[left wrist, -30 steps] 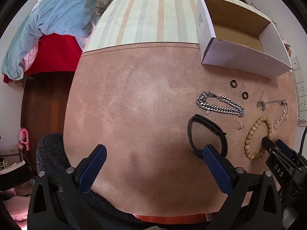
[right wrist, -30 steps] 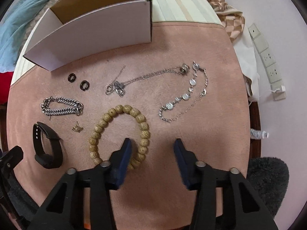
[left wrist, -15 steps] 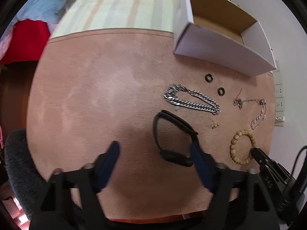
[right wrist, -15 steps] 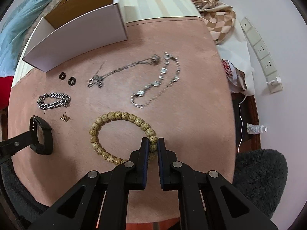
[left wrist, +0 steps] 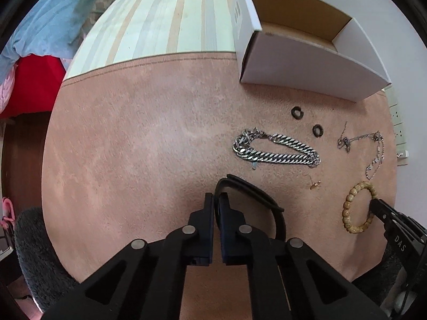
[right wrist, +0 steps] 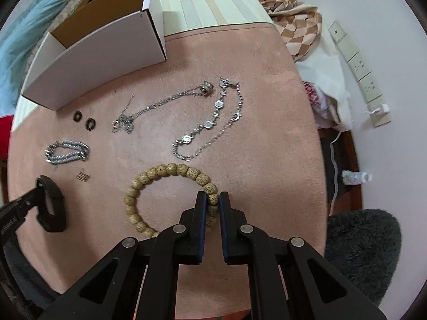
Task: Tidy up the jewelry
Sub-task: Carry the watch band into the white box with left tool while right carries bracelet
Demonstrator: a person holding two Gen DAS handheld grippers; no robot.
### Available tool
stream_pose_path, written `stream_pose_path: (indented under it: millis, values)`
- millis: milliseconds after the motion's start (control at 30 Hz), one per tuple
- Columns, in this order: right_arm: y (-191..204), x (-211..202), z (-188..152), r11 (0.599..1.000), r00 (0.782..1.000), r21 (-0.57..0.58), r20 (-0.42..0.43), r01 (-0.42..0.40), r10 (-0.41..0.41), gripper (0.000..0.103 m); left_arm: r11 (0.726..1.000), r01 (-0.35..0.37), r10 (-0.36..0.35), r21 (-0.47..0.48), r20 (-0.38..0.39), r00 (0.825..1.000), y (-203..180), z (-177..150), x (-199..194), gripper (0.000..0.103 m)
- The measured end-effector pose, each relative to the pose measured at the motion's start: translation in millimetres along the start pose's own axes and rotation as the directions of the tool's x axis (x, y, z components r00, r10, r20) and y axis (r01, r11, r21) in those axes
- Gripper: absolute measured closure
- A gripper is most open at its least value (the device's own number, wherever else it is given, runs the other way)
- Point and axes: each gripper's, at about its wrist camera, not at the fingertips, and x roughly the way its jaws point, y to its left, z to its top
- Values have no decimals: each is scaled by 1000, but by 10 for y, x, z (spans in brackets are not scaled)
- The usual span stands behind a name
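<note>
Nearest the cameras, both tools are clamped on a piece. The left gripper (left wrist: 217, 198) has its jaws pinched onto the band of the black looped wristband (left wrist: 256, 194), which lies on the pink suede-like mat (left wrist: 133, 146). The right gripper (right wrist: 212, 200) is closed around a bead of the tan wooden bead bracelet (right wrist: 165, 170), also resting on the mat.

Farther out toward the open white cardboard box (left wrist: 307, 61) lie a small gold clip (right wrist: 82, 176), a heavy silver curb-chain bracelet (left wrist: 275, 152) and a silver charm chain (right wrist: 210, 125). Closer to the box wall lie a thin silver chain with a barrel bead (right wrist: 165, 101) and two small dark rings (right wrist: 84, 120).

The step in hand looks like grasping, two pieces at once. The next move probably calls for lifting both clear of the mat without snagging neighbours, then carrying them over the box's near wall and letting go inside.
</note>
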Motion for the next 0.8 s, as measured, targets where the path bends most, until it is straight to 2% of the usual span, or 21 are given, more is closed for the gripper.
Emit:
stream_pose_path:
  millis: [133,333,533,633,800]
  values:
    - [-58,-127,23,994,995,35,11,-102,102,94,1000,12,-12,11,44,999,97,-9,-269,102]
    - [33,-559,101,980,977,-17,70,-199,200,94,999,34,-37,27,122,992,113,116,-659,102]
    - [243,-1135,338,966,955,-106,162,-234,249,94,997,47,-61,61,239,969,-37,448,-1221,102]
    - [341,-1465,569,958,937,-161,219,-239,271,94,996,48,-68,77,284,957,-202,597,-1348,102]
    - [503,-1742,1039,950,918,-214,277,-228,283,94,995,40,-68,92,322,944,-403,915,-1380,102]
